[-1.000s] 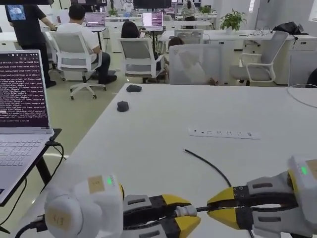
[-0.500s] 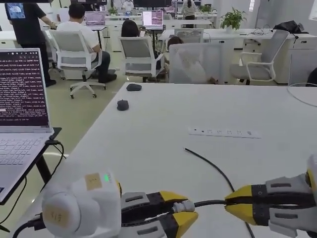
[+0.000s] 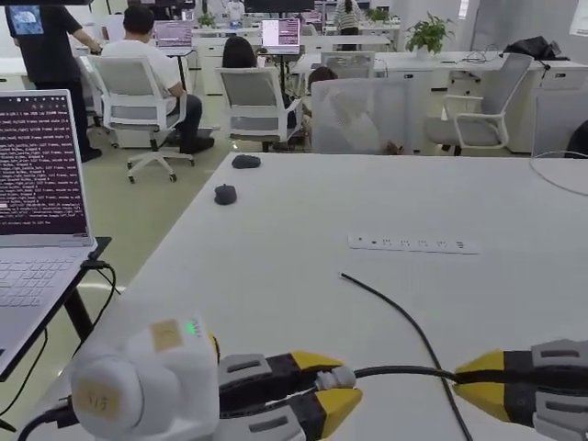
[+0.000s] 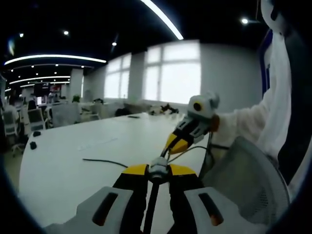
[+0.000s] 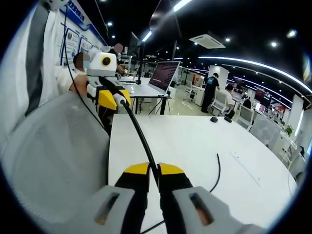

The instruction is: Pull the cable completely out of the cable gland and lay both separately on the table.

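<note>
The left claw (image 3: 340, 393) squeezes the small grey cable gland (image 3: 333, 378) between its yellow tips, just above the white tabletop (image 3: 276, 276). The black cable (image 3: 404, 372) runs from it across to the right claw (image 3: 462, 386), which pinches it tight.

So the left gripper (image 4: 158, 172) has its yellow jaws clamped on the little grey cable gland (image 4: 159, 166). The black cable (image 4: 103, 161) runs out to the right gripper (image 4: 177, 144), and its loose end trails over the white table (image 4: 63, 165).
</note>
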`<state>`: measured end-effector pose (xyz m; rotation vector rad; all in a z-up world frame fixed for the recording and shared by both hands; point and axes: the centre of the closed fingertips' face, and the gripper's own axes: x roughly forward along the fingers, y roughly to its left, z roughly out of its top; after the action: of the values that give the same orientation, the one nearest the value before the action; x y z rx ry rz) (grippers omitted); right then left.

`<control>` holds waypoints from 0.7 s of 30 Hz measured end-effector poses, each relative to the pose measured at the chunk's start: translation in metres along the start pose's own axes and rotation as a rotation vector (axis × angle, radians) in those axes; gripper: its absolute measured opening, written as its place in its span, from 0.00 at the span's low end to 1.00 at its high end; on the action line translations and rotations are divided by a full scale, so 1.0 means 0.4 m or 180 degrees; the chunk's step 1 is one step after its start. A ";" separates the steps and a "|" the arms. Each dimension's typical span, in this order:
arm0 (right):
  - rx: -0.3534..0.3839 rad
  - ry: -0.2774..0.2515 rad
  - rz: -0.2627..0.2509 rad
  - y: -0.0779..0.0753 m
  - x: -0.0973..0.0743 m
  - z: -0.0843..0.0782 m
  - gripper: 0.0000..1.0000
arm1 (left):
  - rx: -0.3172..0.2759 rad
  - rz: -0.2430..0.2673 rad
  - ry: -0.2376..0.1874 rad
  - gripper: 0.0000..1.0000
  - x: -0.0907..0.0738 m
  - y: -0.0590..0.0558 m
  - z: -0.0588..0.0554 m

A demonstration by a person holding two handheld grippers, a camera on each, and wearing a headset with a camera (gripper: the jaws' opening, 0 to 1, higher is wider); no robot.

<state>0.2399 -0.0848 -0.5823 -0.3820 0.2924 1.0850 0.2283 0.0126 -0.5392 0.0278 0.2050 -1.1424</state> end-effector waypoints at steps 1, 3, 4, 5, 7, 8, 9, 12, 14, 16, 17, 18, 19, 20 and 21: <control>0.0003 0.0000 0.0003 0.002 0.000 -0.001 0.05 | -0.0002 0.0003 0.0003 0.16 0.000 0.000 0.000; 0.0006 0.0014 0.0010 0.007 0.003 -0.004 0.05 | -0.0001 0.0006 0.0011 0.16 0.000 0.000 -0.002; 0.0007 0.0023 0.0014 0.008 0.005 -0.006 0.05 | -0.0001 0.0003 0.0011 0.16 0.000 0.000 -0.002; 0.0010 0.0027 0.0015 0.009 0.006 -0.007 0.05 | 0.0001 0.0000 0.0012 0.16 0.000 -0.001 -0.002; 0.0021 0.0031 0.0014 0.009 0.007 -0.008 0.05 | -0.0008 -0.0002 0.0023 0.16 0.000 -0.001 -0.004; 0.0034 0.0036 0.0015 0.009 0.008 -0.010 0.05 | -0.0023 -0.0004 0.0031 0.16 0.000 -0.002 -0.005; 0.0036 0.0039 0.0015 0.009 0.009 -0.011 0.05 | -0.0027 -0.0007 0.0034 0.16 0.001 -0.002 -0.005; 0.0034 0.0067 0.0037 0.012 0.011 -0.018 0.05 | -0.0019 -0.0032 0.0029 0.16 0.002 -0.006 -0.003; 0.0044 0.0073 0.0021 0.011 0.013 -0.020 0.06 | -0.0026 -0.0071 -0.0011 0.16 0.003 -0.013 0.004; 0.0081 0.0077 0.0047 0.012 0.017 -0.024 0.06 | -0.0021 -0.0087 -0.0012 0.16 0.004 -0.017 0.005; 0.0089 0.0084 0.0065 0.013 0.020 -0.028 0.06 | -0.0019 -0.0093 -0.0007 0.16 0.005 -0.018 0.004; 0.0092 0.0088 0.0076 0.013 0.022 -0.031 0.06 | -0.0018 -0.0102 -0.0003 0.16 0.005 -0.019 0.003; 0.0097 0.0099 0.0080 0.013 0.024 -0.033 0.07 | -0.0017 -0.0111 -0.0001 0.16 0.005 -0.020 0.003; 0.0101 0.0100 0.0078 0.012 0.024 -0.033 0.07 | -0.0003 -0.0116 0.0010 0.16 0.007 -0.022 0.001; 0.0107 0.0090 0.0073 0.010 0.025 -0.032 0.08 | 0.0018 -0.0113 0.0036 0.16 0.008 -0.023 -0.002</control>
<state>0.2402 -0.0809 -0.5984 -0.3650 0.3403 1.0967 0.2209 0.0061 -0.5399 0.0357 0.2131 -1.1783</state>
